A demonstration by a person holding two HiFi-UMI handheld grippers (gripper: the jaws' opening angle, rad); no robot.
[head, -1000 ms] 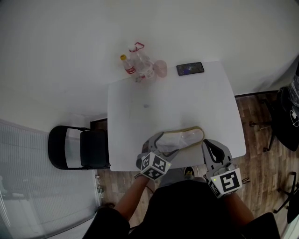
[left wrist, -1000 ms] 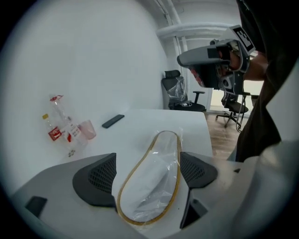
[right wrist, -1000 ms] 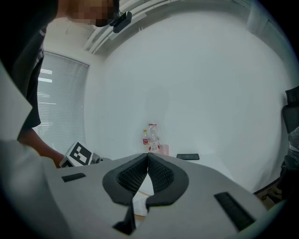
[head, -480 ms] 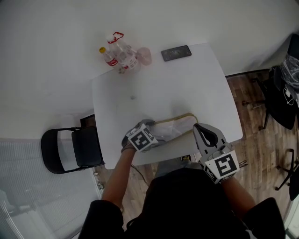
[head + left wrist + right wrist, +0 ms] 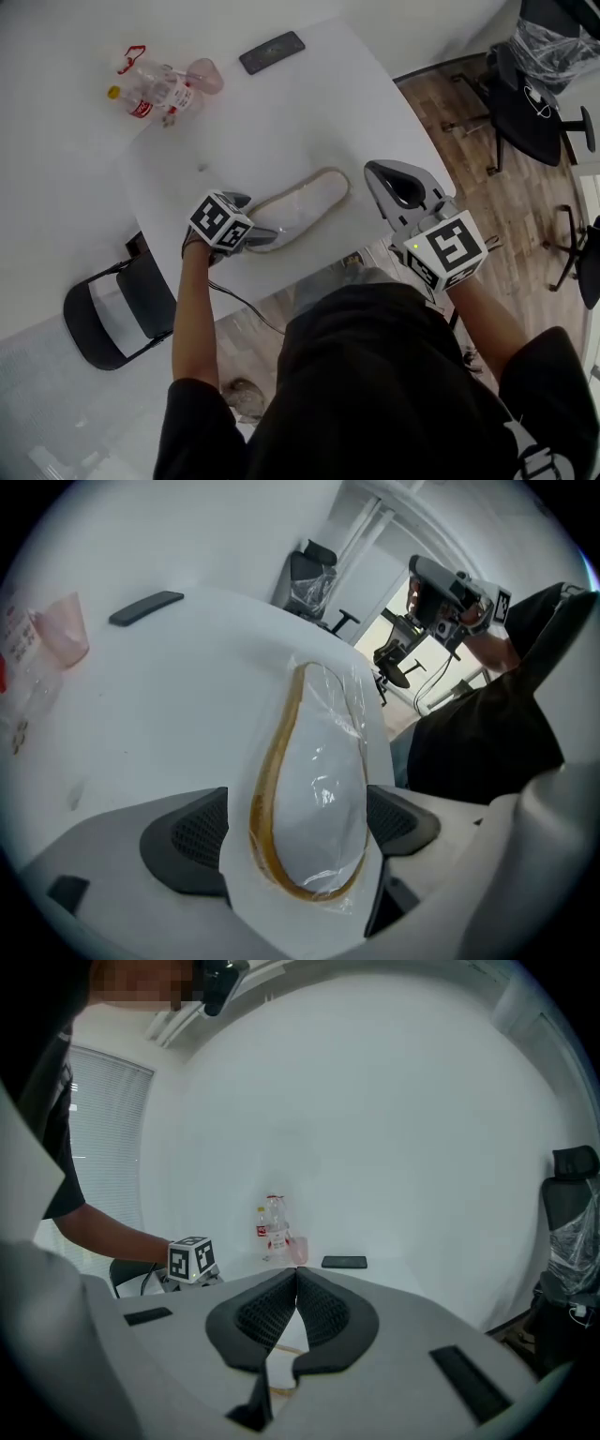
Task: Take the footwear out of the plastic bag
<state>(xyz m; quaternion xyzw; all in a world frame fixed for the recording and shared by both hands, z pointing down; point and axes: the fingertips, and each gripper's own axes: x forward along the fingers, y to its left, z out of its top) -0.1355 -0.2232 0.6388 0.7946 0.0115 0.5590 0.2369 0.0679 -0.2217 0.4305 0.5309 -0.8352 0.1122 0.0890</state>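
Your left claw point(image 5: 261, 234) is released, jaws wide around the left end of the bagged slipper point(image 5: 302, 204), which lies along the surface's point(image 5: 309, 112) near edge. Your right claw point(image 5: 296, 1274) is clenched and empty at the near right corner. Bottles point(image 5: 155, 89) and phone point(image 5: 272, 52) line the far edge, well apart from the slipper.

We look down on a white table point(image 5: 309, 122) standing near a plain white wall point(image 5: 394, 1101), over a brown wooden plank floor point(image 5: 450, 103). A black folding chair point(image 5: 94, 328) sits by the table's left side, and a black office chair point(image 5: 528, 108) stands well apart on the right. Blinds point(image 5: 98, 1138) cover a window.
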